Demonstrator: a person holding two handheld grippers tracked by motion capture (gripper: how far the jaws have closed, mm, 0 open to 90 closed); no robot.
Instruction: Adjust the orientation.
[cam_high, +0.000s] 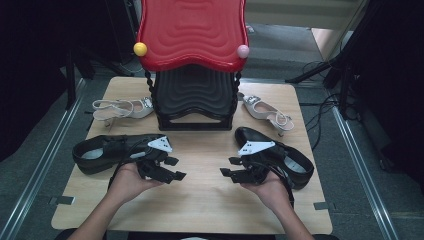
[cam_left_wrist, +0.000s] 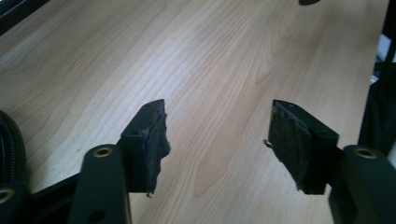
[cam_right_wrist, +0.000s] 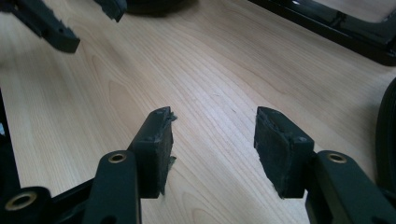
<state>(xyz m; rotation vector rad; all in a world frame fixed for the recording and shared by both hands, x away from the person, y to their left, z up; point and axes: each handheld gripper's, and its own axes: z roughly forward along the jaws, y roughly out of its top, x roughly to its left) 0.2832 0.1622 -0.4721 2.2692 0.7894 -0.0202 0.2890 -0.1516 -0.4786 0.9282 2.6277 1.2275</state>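
Observation:
Two black leather shoes lie on the wooden table (cam_high: 205, 195): one (cam_high: 107, 151) at the left, one (cam_high: 282, 157) at the right. My left gripper (cam_high: 176, 169) hovers just in front of the left shoe, jaws open and empty, pointing toward the table's middle. My right gripper (cam_high: 228, 166) mirrors it beside the right shoe, also open and empty. In the left gripper view the gripper (cam_left_wrist: 219, 135) frames bare wood. The right gripper view shows my right gripper (cam_right_wrist: 212, 135) over bare wood too, with the other gripper's jaws at the top left.
A black and red tiered shoe rack (cam_high: 194, 60) stands at the table's back centre. A white sandal (cam_high: 122, 108) lies to its left and another (cam_high: 267, 112) to its right. Metal rails and cables run along the floor on both sides.

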